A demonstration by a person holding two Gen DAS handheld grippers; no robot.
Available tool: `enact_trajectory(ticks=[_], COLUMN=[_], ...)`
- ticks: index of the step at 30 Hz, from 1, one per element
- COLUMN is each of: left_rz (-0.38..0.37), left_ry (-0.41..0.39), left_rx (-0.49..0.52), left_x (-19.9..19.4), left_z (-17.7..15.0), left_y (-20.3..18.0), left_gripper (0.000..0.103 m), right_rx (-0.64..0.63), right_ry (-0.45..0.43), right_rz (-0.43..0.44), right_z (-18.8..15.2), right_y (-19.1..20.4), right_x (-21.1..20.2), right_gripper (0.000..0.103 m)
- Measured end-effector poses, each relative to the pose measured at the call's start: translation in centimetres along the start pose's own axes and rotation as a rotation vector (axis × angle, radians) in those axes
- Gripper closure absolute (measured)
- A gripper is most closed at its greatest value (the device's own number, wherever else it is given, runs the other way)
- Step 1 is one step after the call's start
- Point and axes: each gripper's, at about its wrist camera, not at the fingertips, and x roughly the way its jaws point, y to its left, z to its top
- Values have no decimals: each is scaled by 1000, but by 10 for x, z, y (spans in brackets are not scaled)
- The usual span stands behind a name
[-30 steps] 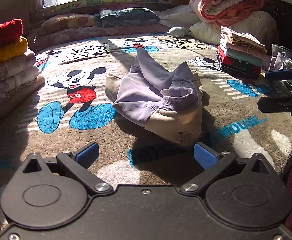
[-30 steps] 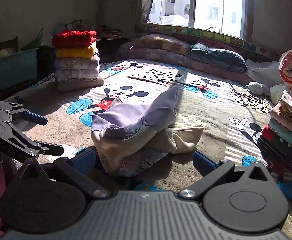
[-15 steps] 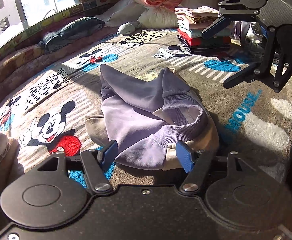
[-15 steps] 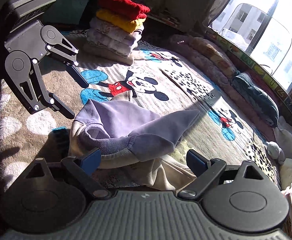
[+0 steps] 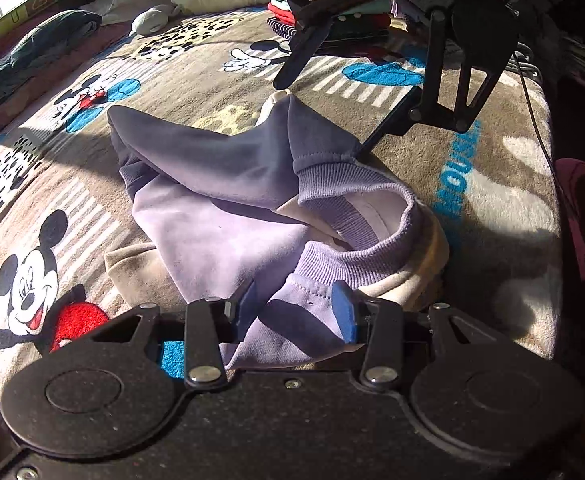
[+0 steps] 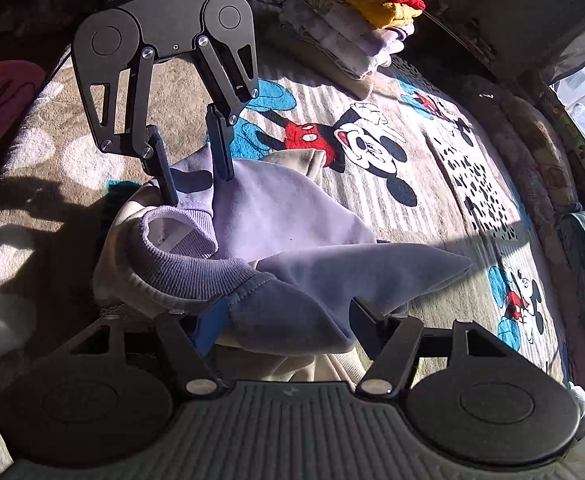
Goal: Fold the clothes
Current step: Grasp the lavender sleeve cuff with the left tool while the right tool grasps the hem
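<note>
The crumpled lilac sweatshirt is lying mid-frame on the cartoon-print blanket. Both grippers are straddling its edges, left gripper and right gripper, jaws parted, not yet pinching. Next, I judge, they need closing, then lifting to spread it.

— What is the left gripper doing?
— It is reaching down low, its blue-padded fingers standing partly apart.
— And the right gripper?
— It is pointing back toward the left one, its jaws gaping wider.
</note>
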Motion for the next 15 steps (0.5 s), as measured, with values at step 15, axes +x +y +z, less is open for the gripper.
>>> enact_trajectory(ticks=[15], left_rz=[-159], left_ry=[91], left_rx=[26], left_x=[26], left_z=[-5], left_y=[13], left_gripper=[84], right_rx=[80], right_ry=[79], right_rz=[239], right_z=[-22], right_y=[-13], right_x=[31], right_gripper=[55])
